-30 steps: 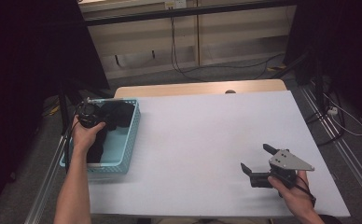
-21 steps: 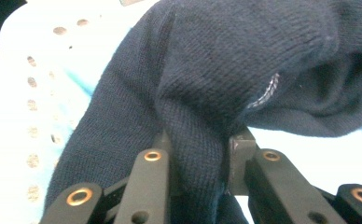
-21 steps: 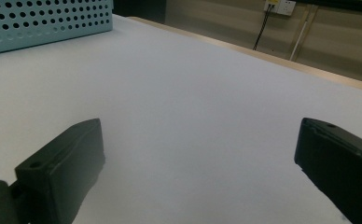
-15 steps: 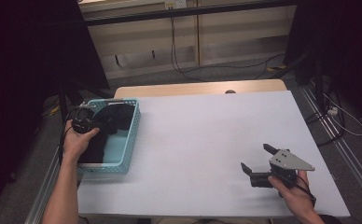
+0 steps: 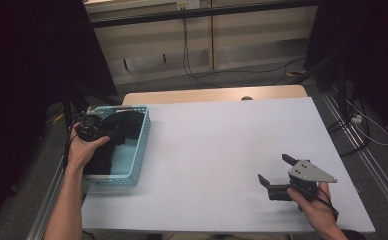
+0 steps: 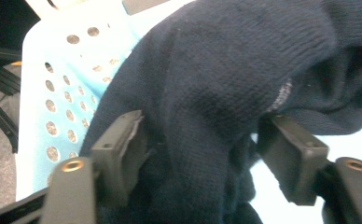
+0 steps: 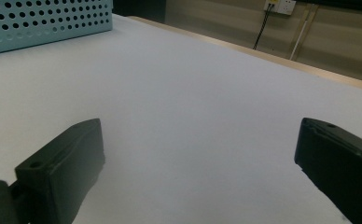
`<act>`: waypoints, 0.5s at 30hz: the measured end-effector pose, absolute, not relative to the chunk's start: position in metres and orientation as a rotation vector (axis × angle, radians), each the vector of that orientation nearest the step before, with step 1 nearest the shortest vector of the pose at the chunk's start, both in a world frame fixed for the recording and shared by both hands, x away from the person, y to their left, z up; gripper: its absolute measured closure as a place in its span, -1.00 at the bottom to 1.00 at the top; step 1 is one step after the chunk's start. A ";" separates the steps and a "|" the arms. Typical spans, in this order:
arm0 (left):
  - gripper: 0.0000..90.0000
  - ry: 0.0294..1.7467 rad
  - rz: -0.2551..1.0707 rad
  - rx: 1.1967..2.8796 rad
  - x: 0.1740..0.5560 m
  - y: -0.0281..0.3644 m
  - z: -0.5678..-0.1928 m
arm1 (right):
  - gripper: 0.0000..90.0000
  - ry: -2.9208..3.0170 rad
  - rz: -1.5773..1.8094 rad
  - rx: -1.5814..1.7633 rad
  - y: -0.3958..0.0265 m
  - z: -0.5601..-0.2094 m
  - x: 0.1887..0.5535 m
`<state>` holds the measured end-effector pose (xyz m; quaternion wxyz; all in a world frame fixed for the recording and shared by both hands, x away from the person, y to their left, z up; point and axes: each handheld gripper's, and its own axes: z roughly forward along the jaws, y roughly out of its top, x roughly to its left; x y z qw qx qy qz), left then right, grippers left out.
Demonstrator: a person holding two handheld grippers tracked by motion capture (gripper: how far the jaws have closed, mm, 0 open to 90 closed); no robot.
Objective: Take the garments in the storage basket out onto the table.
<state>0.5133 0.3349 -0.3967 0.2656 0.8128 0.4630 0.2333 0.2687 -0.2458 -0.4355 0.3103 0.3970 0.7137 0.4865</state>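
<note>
A dark navy knit cloth [image 5: 123, 125] lies heaped in the light blue perforated basket [image 5: 141, 142] at the table's left edge. My left gripper [image 5: 104, 131] reaches into the basket from its left rim. Its jaws have just been opening, and in the left gripper view [image 6: 202, 140] they stand apart with a fold of the cloth [image 6: 226, 84] still bulging between them, loose against the pads. My right gripper [image 5: 273, 168] rests low over the white table near the front right. It is open, with nothing between its jaws [image 7: 200, 140].
The white tabletop [image 5: 222, 145] stretches between basket and right gripper. The basket's perforated wall [image 7: 44, 21] shows far off in the right gripper view. Dark curtains flank the table, and cables run on the floor behind it.
The left hand has shifted slightly toward the basket's left rim, with the cloth staying in the basket. The right hand and its gripper have not moved.
</note>
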 end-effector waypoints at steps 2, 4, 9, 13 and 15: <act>-0.42 1.265 0.650 2.188 0.515 0.337 -0.400 | -0.98 1.888 1.284 1.047 -0.245 -0.436 0.269; -0.46 1.271 0.619 2.195 0.518 0.336 -0.402 | -0.98 1.889 1.287 1.045 -0.245 -0.436 0.269; -0.55 1.253 0.615 2.273 0.522 0.328 -0.411 | -0.98 1.890 1.286 1.049 -0.245 -0.436 0.269; -0.55 1.279 0.622 2.265 0.526 0.325 -0.418 | -0.98 1.895 1.287 1.040 -0.245 -0.436 0.269; -0.55 1.291 0.623 2.274 0.527 0.324 -0.422 | -0.98 1.895 1.288 1.041 -0.245 -0.436 0.268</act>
